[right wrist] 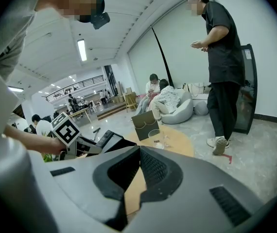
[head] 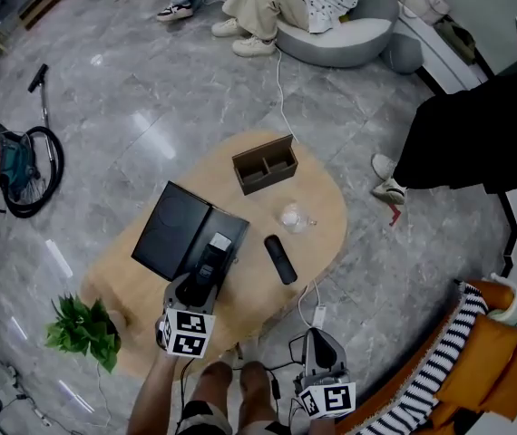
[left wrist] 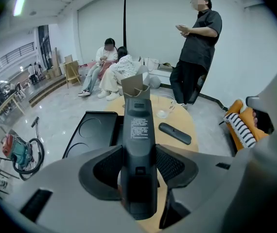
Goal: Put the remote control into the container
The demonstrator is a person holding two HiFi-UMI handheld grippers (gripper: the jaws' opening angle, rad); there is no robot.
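A wooden table point(head: 326, 198) is carrying a black tray point(head: 172, 229) lying open on its left side and a brown divided container point(head: 264, 181) sitting near its far edge. The left gripper point(left wrist: 138, 166) is hovering over the tray's near corner, its jaws clamping a dark remote control point(left wrist: 138, 127) lengthwise. The right gripper point(right wrist: 137, 159) is hanging off the table's near edge, jaws pressed together and gripping nothing. A second remote point(head: 280, 259) is lying on the tabletop just right of the tray, near a small glass point(head: 293, 217).

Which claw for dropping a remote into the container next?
Left. Left claw holds a remote over the table, pointed at the container. Right claw is shut, empty, beyond the table's edge.
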